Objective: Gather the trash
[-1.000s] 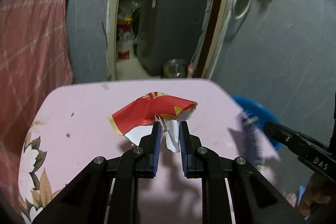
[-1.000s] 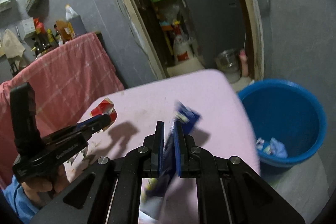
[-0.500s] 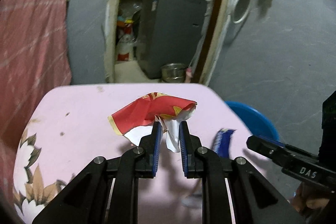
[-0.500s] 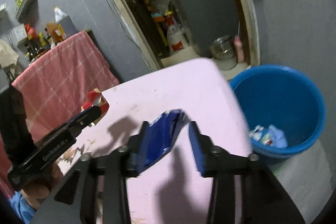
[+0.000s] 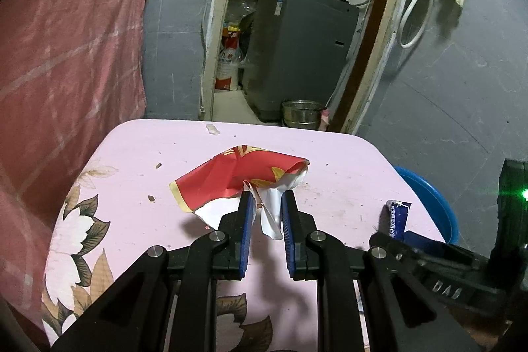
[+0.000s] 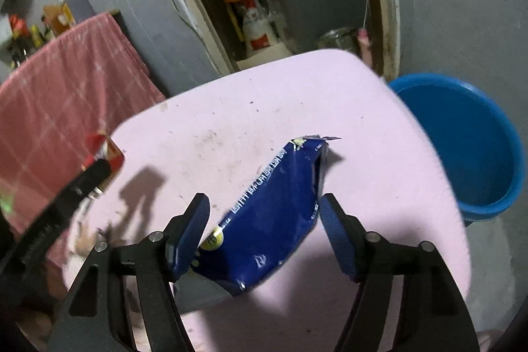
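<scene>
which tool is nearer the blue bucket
Right. The right tool, its jaws opening around a blue wrapper, is by the table edge beside the bucket. The left tool grips a red wrapper farther in over the table.

Both fisheye views are dim with dark vignetted corners and bowed edges, lit from above and behind so hard shadows fall forward on the pink surface point(image 5: 330, 160), while the right wrist view shows motion blur along its left edge.
</scene>
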The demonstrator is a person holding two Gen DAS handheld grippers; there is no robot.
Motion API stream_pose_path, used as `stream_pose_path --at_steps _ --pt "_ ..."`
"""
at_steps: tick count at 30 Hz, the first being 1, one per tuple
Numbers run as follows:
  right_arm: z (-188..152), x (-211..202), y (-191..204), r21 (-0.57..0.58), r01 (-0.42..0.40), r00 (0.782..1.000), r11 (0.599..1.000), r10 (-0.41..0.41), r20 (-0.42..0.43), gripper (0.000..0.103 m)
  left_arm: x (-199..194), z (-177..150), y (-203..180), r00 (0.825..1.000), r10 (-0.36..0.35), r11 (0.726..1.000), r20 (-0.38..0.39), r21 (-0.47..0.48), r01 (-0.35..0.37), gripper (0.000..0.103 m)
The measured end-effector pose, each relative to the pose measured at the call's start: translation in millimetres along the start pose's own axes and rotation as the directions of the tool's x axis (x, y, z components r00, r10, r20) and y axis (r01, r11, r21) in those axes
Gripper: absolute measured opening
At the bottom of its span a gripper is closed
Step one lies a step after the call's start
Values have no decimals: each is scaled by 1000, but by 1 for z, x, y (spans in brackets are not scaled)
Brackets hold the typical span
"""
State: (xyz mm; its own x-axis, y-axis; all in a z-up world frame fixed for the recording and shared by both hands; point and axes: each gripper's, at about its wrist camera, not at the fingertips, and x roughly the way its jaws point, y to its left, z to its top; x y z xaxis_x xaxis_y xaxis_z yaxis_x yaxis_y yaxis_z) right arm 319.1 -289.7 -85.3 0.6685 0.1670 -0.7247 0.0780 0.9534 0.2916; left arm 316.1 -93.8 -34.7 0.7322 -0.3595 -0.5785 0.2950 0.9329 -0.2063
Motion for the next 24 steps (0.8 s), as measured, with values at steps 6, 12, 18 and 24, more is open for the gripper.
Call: stream_pose_path --at_steps 6,12,18,24 --pt "-15 -10 0 -45 16 999 999 -14 31 53 0 -4 -1 1000 -8 1000 -2 0 8 14" --pt "-24 -18 -7 -52 -20 999 998 22 35 39 -1 -5 -4 1000 -25 1000 -7 -1 25 14" --pt "-28 -26 -13 -47 -54 998 997 56 40 24 -4 -7 -19 999 -47 999 -6 10 47 14" --pt "-34 -48 -28 -30 -93 990 995 95 104 16 -5 -5 -35 997 -73 997 7 31 73 14"
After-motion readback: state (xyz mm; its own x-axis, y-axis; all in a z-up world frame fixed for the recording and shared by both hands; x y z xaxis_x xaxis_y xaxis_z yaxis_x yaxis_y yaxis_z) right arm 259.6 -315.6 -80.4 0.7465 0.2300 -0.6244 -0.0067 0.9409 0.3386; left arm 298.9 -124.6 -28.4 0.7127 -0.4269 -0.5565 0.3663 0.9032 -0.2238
